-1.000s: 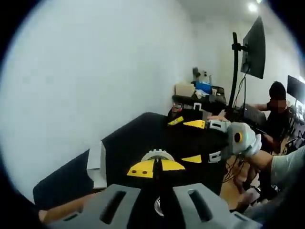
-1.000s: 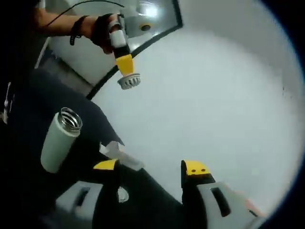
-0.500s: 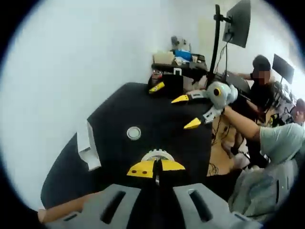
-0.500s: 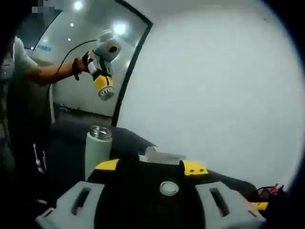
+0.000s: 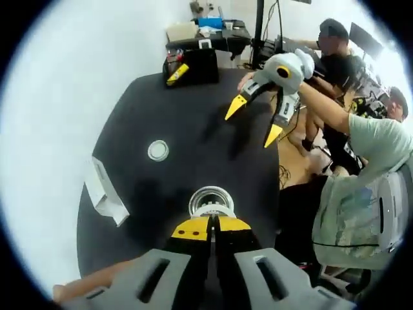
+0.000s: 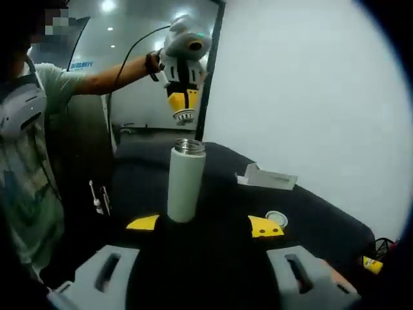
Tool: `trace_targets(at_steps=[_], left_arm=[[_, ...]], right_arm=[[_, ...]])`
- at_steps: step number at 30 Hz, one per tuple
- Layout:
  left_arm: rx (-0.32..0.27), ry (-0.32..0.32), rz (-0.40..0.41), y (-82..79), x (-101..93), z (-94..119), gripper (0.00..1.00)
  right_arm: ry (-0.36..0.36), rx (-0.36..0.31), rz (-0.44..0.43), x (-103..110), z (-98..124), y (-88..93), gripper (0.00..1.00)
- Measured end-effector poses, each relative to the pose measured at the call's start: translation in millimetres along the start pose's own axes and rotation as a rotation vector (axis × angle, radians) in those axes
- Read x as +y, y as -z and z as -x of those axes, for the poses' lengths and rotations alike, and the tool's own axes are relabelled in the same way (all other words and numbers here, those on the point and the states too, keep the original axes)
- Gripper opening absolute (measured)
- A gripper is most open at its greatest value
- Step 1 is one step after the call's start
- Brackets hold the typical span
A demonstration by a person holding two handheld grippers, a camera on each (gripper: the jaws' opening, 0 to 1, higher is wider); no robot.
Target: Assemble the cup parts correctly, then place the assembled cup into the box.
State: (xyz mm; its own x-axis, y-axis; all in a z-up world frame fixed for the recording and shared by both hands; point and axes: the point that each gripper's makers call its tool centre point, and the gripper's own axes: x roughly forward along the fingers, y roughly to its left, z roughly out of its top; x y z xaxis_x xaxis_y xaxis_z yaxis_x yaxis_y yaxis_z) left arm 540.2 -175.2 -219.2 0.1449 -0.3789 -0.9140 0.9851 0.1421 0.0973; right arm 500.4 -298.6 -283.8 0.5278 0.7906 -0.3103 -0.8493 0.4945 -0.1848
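A white cup point(image 6: 186, 183) stands upright and uncapped on the black table point(image 5: 213, 129); its steel mouth point(image 5: 211, 196) lies just beyond my left jaws. My left gripper point(image 5: 211, 227) is shut on a white ribbed cup part point(image 5: 213, 210) and hovers just above that mouth. From the right gripper view, the left gripper point(image 6: 183, 102) hangs over the cup with the ribbed part point(image 6: 184, 117) pointing down. My right gripper point(image 6: 204, 224) is open and holds nothing, on the near side of the cup. A small round lid point(image 5: 158, 150) lies flat on the table. The right gripper point(image 5: 255, 121) hangs above the table's far side.
A white cardboard box point(image 5: 103, 192) lies near the table's left edge, also the box point(image 6: 268, 177) behind the cup. A black case with a yellow tool point(image 5: 188, 64) sits at the far end. A person's arm point(image 6: 110, 76) holds the left gripper. Seated people point(image 5: 335, 51) are beyond the table.
My left gripper has carried the ribbed part over to just above the cup's mouth. The right gripper has swung round toward the cup, still open.
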Motion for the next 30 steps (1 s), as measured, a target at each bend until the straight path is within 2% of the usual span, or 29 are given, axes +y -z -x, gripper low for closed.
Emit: trace_targets(at_steps=[5,7,9,14,22,24,25,28,30], left_arm=[[0.061,0.032,-0.042,-0.2,-0.9,-2,0.0],[0.115,0.034,-0.072,3.9,0.4,-2,0.0],[0.128,0.039,-0.079,2.3,1.7,-4,0.0],[0.205,0.088,-0.129,3.2,-0.1,-9,0.0],[0.246,0.13,-0.185,1.4,-5.0,-26,0.0],[0.253,0.115,-0.191,1.8,-1.6,-31,0.0],[0.289,0.117,-0.199,6.9,-0.3,-31,0.0],[0.305,0.101,-0.2,8.3,4.0,-36,0.0],[0.294,0.102,-0.198,5.9,4.1,-40,0.0]], right_arm=[[-0.023,0.044,0.018,9,0,9.7,0.49],[-0.028,0.049,0.017,9,1,12.2,0.49],[-0.037,0.054,0.01,12,3,14.2,0.49],[-0.046,0.058,0.004,14,8,17.6,0.49],[-0.048,0.073,-0.01,12,11,27.9,0.49],[-0.049,0.074,-0.015,12,11,30.2,0.49],[-0.049,0.074,-0.017,12,11,31.5,0.49],[-0.049,0.081,-0.02,11,9,35.4,0.49],[-0.051,0.082,-0.024,11,9,36.4,0.49]])
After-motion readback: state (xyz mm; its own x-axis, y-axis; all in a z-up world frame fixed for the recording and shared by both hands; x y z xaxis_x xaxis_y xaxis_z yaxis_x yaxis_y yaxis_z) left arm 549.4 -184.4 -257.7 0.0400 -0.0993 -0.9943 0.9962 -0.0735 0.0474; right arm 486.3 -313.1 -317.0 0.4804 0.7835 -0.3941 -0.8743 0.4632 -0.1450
